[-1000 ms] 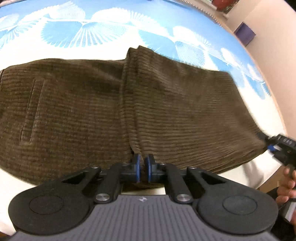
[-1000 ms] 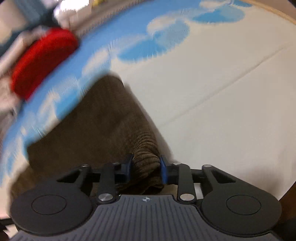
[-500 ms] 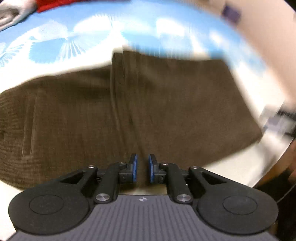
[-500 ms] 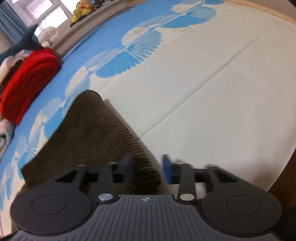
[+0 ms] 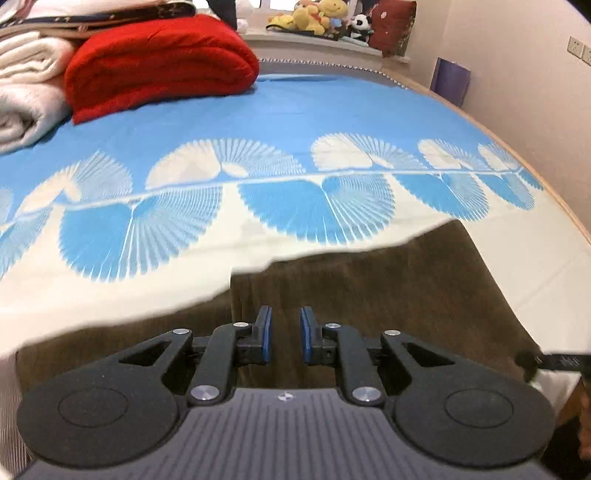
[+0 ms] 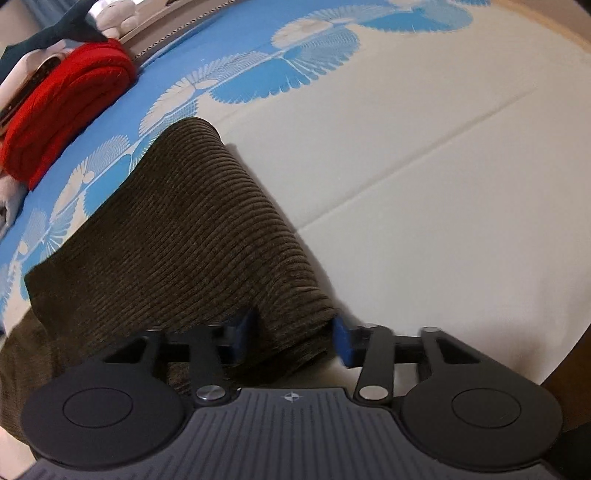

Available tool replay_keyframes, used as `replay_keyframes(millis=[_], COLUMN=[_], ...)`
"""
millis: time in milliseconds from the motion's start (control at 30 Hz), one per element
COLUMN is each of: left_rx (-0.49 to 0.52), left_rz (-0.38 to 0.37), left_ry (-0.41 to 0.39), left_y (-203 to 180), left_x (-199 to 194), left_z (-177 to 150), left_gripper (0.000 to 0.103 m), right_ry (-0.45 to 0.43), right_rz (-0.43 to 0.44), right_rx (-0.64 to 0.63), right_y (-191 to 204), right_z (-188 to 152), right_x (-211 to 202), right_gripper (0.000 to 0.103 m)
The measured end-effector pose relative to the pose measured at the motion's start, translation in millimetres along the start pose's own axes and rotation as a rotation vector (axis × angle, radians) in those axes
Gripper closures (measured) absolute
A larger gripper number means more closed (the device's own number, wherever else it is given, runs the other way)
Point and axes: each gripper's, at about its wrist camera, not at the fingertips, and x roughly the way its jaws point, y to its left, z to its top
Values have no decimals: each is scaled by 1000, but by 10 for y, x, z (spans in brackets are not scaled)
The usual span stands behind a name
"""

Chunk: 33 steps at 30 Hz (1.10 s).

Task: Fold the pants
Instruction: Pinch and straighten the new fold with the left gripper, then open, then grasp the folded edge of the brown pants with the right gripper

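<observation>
Left gripper: blue pads parted with a clear gap, nothing between them; it sits at bottom centre of its own frame, over the brown corduroy pants.

Right gripper: fingers spread wide, one on either side of the folded edge of the pants. The pads do not look pressed into the cloth; slight motion blur on the fingers.

Pants position: on the bed sheet, lower part of both frames. Sheet is plain blue toward the top, cream nearer the cameras, with a row of blue and white fan shapes between.

Left view only:
- Far edge of the pants runs roughly level across the lower half of the frame, with a vertical step in the cloth just above the left finger.
- Red folded blanket in the upper left, touching a white blanket beside it.
- Plush toys on a ledge at top centre.
- Purple box against the wall, upper right.
- Tip of the other gripper shows at the right edge, at the corner of the pants.

Right view only:
- Corduroy ribs are sharp; the upper layer ends in a rounded fold along its right side, running from upper left down to the fingers.
- Straight crease in the cream sheet, right of centre.
- Red blanket appears at the upper left edge, well apart from the pants.
</observation>
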Motion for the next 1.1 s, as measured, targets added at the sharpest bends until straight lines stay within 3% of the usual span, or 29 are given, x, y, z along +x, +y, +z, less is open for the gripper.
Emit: replay_keyframes(millis=[100,200,267,400,467,500,633,767,933,1033,1100], left_rx=[-2,-55,-99,-47,-4,-6,-61,-21,62,63,21], left_rz=[-1,55,52,30,64,85,88,111,48,35,50], left_ry=[27,134,118,22,83,120,77,60,22,98,264], left_y=[106,321,348,186,159,176,132,-47,-299,-340,-245], left_x=[364,794,757,562,727,806,451,-63,-582,-402,-38], left_z=[53,-61,-27,27,-11,-43,60,110,-189,-570,-908], left_gripper=[89,85,86,86,83,75,75,75,74,74,73], right_ry=[-6,-2,8,19,26,28,24,-9,-96,-128,-132], right_rz=[7,14,21,32,35,35,26,11,26,41,49], right_rx=[-5,-11,-16,11,23,21,-8,-45,-40,-52,-52], right_y=[-1,-16,-35,-79,-89,-83,-38,22,97,118,103], right_z=[6,15,31,59,74,79,74,60,31,15,9], right_x=[-25,-15,6,50,66,76,96,46,-155,-257,-277], right_gripper=[68,68,64,58,56,56,54,67,75,75,74])
